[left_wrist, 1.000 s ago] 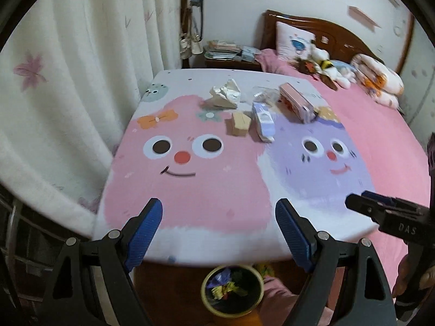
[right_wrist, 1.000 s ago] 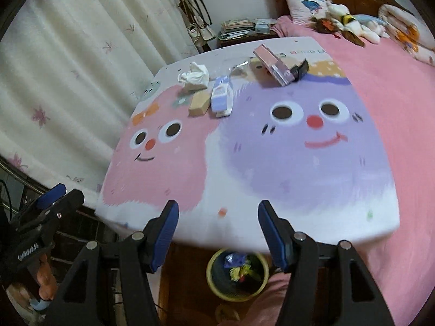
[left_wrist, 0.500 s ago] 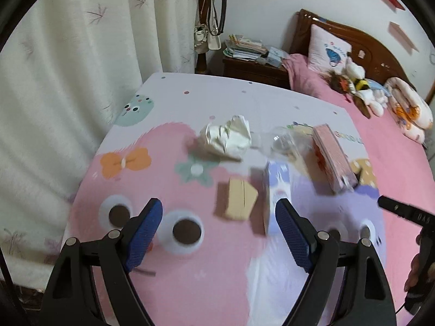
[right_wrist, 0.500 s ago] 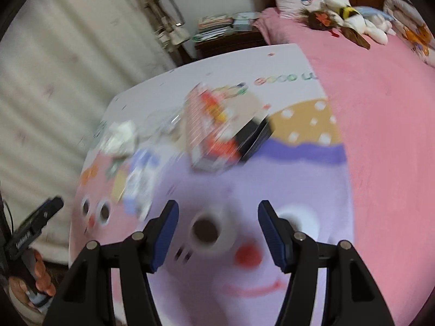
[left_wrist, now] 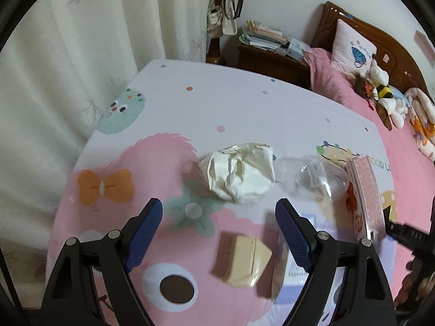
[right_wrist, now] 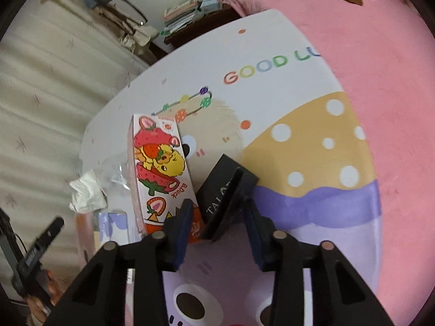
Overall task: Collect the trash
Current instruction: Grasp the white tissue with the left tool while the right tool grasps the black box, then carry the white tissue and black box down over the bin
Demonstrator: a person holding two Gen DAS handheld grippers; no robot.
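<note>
Cream curtains [left_wrist: 81, 54] with faint leaf prints hang along one side. A white wall [left_wrist: 285, 0] stands behind a dark wooden nightstand [left_wrist: 272, 59] stacked with papers. Beside it, a wooden headboard [left_wrist: 380, 43] backs a bed with a pink blanket [right_wrist: 380, 40], a pillow [left_wrist: 350, 51] and plush toys [left_wrist: 380, 95].

On my left gripper [left_wrist: 218, 233] side, the beige carton [left_wrist: 242, 260] lies free between wide-open fingers, with clear cloth toward the crumpled paper [left_wrist: 240, 175] beyond. My right gripper [right_wrist: 218, 217] is closing around the black box [right_wrist: 227, 198], and it is tight there: the strawberry box [right_wrist: 160, 174] stands just beside the left finger. To the right, the tablecloth [right_wrist: 312, 141] lies bare.
</note>
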